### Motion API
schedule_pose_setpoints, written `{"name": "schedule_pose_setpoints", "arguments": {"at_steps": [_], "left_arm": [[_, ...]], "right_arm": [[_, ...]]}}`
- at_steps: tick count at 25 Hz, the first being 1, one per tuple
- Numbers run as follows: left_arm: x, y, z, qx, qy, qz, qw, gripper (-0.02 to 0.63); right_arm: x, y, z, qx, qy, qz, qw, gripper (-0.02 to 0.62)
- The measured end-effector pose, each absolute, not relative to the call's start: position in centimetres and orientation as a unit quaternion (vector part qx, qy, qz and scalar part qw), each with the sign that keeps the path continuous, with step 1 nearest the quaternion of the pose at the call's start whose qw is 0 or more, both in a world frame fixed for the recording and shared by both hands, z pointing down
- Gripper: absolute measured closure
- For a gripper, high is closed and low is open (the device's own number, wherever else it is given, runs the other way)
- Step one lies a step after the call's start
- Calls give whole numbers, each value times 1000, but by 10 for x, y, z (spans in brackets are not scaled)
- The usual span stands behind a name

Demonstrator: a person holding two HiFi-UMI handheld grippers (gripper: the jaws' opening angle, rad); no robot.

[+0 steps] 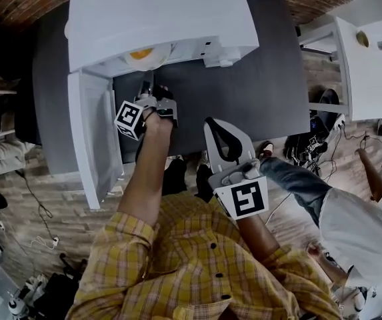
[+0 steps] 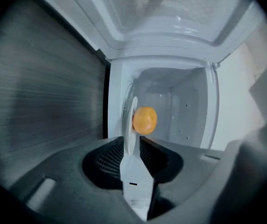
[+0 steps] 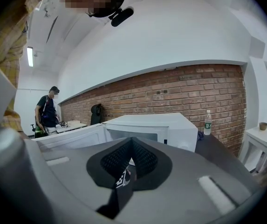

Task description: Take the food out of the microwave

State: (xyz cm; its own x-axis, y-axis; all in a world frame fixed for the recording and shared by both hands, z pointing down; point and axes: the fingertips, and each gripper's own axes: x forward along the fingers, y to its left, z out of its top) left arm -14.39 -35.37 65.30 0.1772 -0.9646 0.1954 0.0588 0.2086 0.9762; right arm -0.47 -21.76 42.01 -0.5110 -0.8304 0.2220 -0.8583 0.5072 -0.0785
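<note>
Now the orange food (image 2: 145, 120) sits on a white plate (image 2: 129, 125) inside the open microwave (image 1: 157, 12); the left gripper (image 2: 134, 153) faces it, jaws apart around the plate's edge, while the right gripper (image 3: 132, 143) hangs back, clenched and empty

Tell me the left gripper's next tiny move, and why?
Probably ease the left gripper forward into the open white microwave, then close on the rim of the white plate. Its jaws are open, the rim lines up with their gap, and the round orange food sits on that plate.
</note>
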Motion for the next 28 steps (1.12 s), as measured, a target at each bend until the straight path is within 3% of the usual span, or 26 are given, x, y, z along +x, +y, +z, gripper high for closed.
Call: {"name": "schedule_pose_setpoints", "arguments": {"at_steps": [13, 18, 28], "left_arm": [[-148, -373, 669, 435, -504, -434, 607, 505], [-148, -380, 665, 445, -508, -431, 599, 595], [-148, -371, 653, 470, -504, -426, 586, 598]], "right_arm": [[3, -228, 429, 497, -858, 108, 74, 591], [5, -227, 431, 496, -858, 105, 84, 591], [10, -225, 429, 497, -858, 99, 79, 591]]}}
